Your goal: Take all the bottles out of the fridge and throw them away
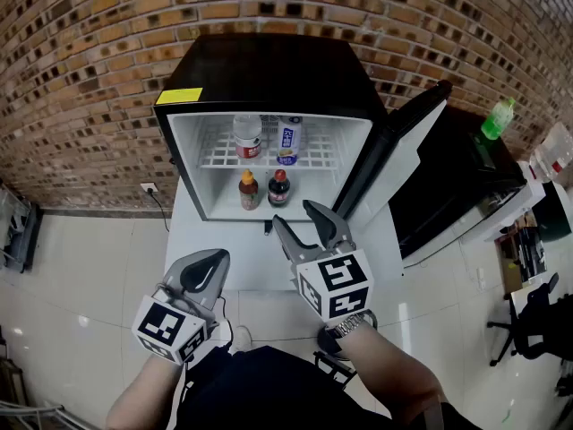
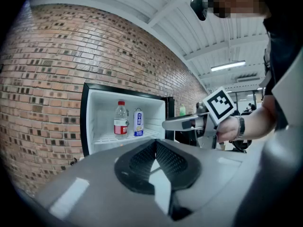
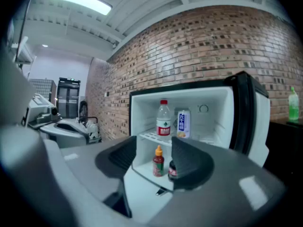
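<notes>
We're in an office-like workroom here: bare brick wall [image 1: 89, 79], glossy tiled floor [image 1: 81, 303], office chair [image 1: 537, 322] off right, strip light [image 3: 78, 0] overhead.

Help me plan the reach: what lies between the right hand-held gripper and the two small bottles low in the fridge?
Only a white surface bearing one small dark object near the fridge, in both the head view and right gripper view.

Rough, matt brick wall [image 1: 81, 79]. Glossy black fridge [image 1: 269, 70] with a smooth white plastic lining. Clear plastic water bottle [image 1: 248, 137] on a white-coated wire shelf [image 1: 215, 155]. Glossy, pale floor tiles [image 1: 81, 285].
</notes>
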